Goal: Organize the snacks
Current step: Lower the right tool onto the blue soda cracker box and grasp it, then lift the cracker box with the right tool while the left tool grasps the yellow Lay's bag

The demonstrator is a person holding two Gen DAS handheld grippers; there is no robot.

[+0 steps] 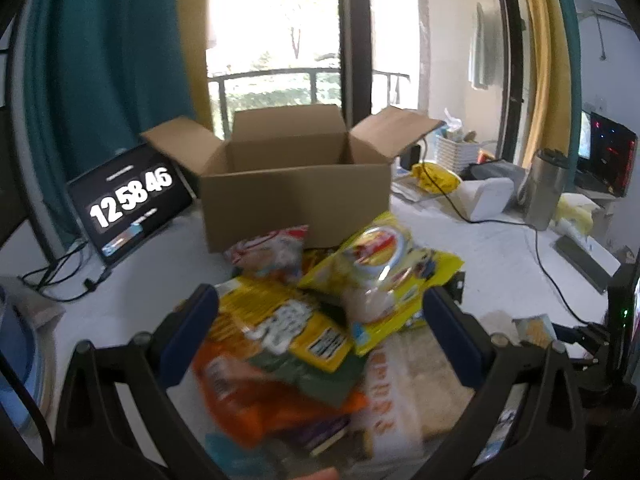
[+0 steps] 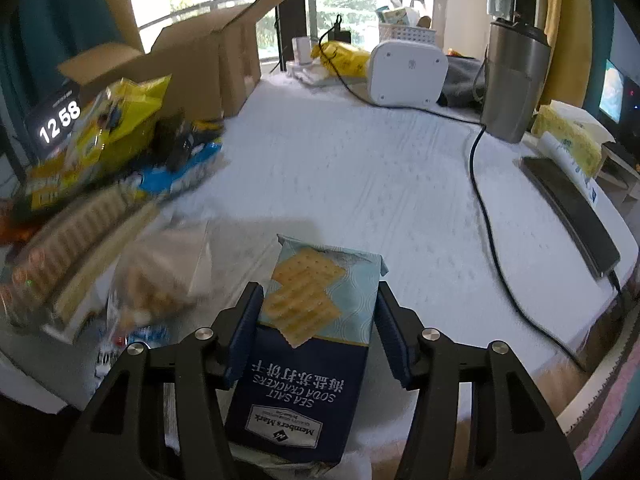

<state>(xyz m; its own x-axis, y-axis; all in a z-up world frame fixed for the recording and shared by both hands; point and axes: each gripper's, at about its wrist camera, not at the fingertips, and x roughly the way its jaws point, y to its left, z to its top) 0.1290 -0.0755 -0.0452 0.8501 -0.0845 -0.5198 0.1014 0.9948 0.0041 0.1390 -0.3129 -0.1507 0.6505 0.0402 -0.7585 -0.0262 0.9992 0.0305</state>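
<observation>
So the desk (image 2: 360, 168) is pretty crowded. Going left to right in the right wrist view: a tablet clock (image 2: 56, 122) half hidden behind the snack pile (image 2: 100, 152), then the open cardboard box (image 2: 200, 64) at the far left, a white appliance (image 2: 408, 72) and a steel tumbler (image 2: 512, 84) at the far right, plus a black cable (image 2: 480, 184) snaking across the desk toward the near right edge. A tissue pack (image 2: 568, 136) and a dark flat bar (image 2: 572, 208) sit by the right edge.

The pile is motion-blurred, so most wrappers are hard to read; I can make out a yellow chip bag (image 1: 384, 268), an orange bag (image 1: 256, 396) and a long pack of biscuits (image 2: 68, 240), all overlapping each other right in front of the box.

The left tool (image 1: 320, 328) hangs spread wide above the pile with nothing pinched.

The cracker pack (image 2: 316, 332) lies on the near part of the desk, well apart from the box, its long axis running near to far, top end pointing away, print upside down. Its near end is cut off by the tool body. The right tool (image 2: 318, 320) sits around it, pads just beside both long sides; can't tell if they actually press on it.
</observation>
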